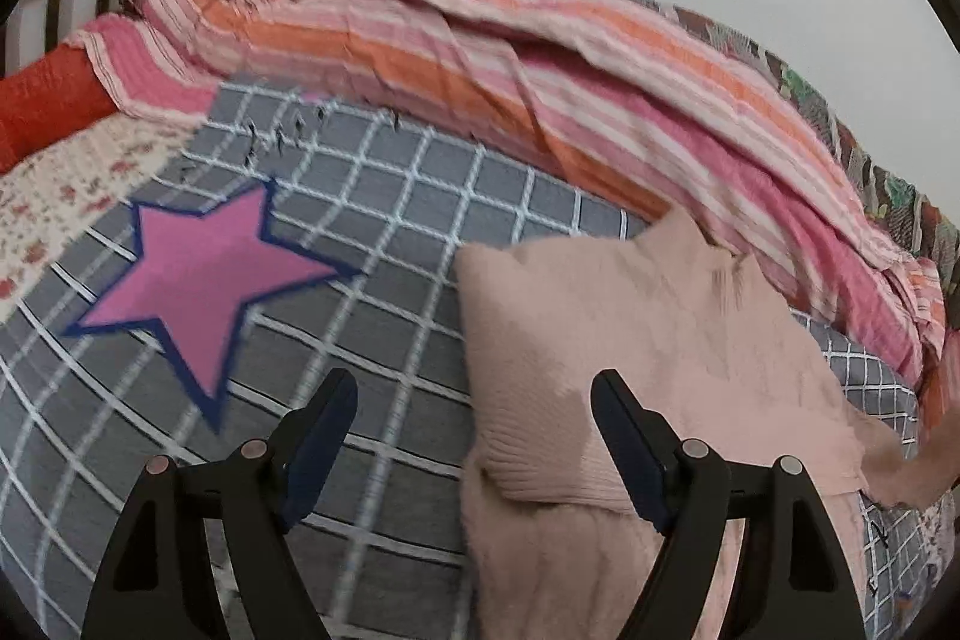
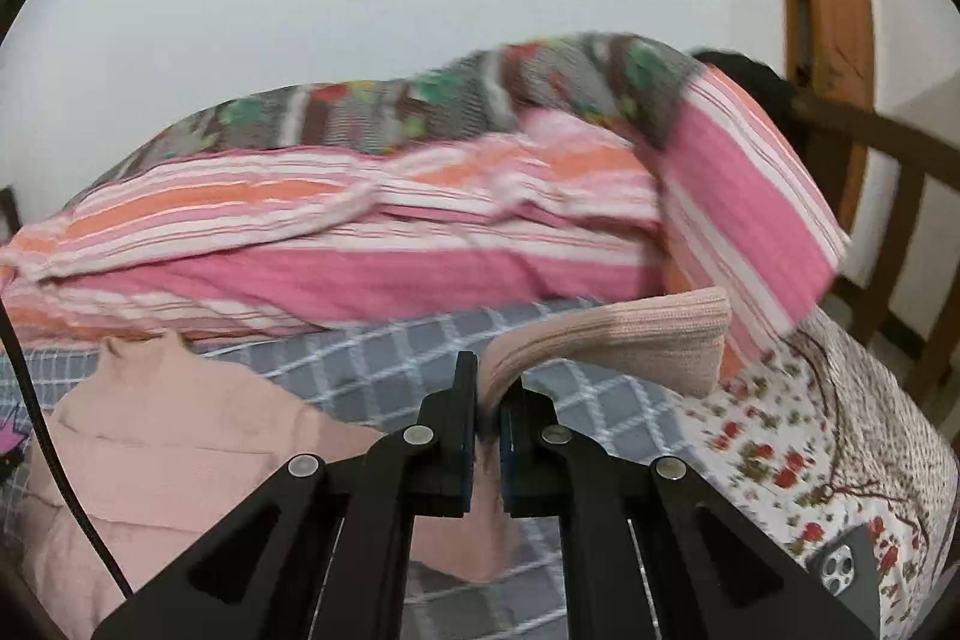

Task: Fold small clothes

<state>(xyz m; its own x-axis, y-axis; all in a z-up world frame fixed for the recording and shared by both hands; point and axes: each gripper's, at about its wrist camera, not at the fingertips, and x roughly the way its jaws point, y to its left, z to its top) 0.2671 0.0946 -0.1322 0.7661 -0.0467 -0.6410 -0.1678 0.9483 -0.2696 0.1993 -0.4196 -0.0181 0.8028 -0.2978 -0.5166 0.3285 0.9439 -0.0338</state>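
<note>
Garment: a pale pink knit sweater [image 1: 648, 340] lies on the grey checked bedsheet [image 1: 390, 232], beside the pink star print [image 1: 204, 274] and in front of the heaped striped blanket [image 1: 540, 58].
State of fold: I judge it partly done; in my left view one layer already lies doubled over the body, and its ribbed edge faces me.
My right gripper [image 2: 489, 415]: jaws together, clamped on a sleeve [image 2: 630, 340] of the sweater, which rises from the pads and curls over to the right, ribbed cuff hanging free above the sheet.
My left gripper [image 1: 474, 400]: jaws wide apart, holding nothing, its right finger over the folded edge and its left finger over bare sheet.
How it handles: light, soft and limp, I judge; the knit sags and stretches where pulled, so a pinch at a single point drags the rest askew.
Where I take hold: at the ribbed cuff or hem, where the knit is thicker and grips well, and with my left on the fold's near corner to pin it.
Risk: the loose weave may slide on the sheet and undo the layer beneath.
Nearby: a phone [image 2: 852, 574] lies on the floral cover [image 2: 810, 430] to my right.
</note>
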